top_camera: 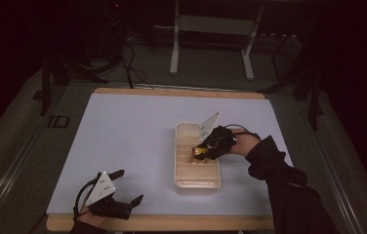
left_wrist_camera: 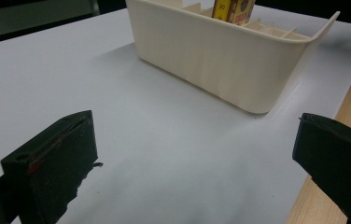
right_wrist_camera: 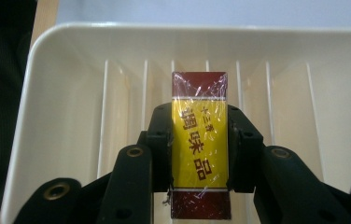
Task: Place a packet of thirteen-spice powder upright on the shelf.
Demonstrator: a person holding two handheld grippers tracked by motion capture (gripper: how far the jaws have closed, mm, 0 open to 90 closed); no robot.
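Observation:
A cream plastic tray with slotted dividers (top_camera: 183, 181) (left_wrist_camera: 220, 65) (right_wrist_camera: 61, 93) lies right of the white mat's middle. My right gripper (top_camera: 202, 150) (right_wrist_camera: 200, 149) is over the tray, shut on a yellow and dark red wrapped box (right_wrist_camera: 200, 144) (top_camera: 200, 151) with brown characters. The box hangs above the dividers, and its top also rises over the tray wall (left_wrist_camera: 233, 10) in the left gripper view. My left gripper (top_camera: 125, 186) (left_wrist_camera: 194, 154) rests near the mat's front left edge. It is open, with bare mat between its jaws.
The white mat (top_camera: 123, 136) covers a wooden table (top_camera: 172, 223) whose front edge runs just behind my left gripper. A metal frame (top_camera: 211, 29) and cables (top_camera: 130, 63) stand on the dark floor beyond the table.

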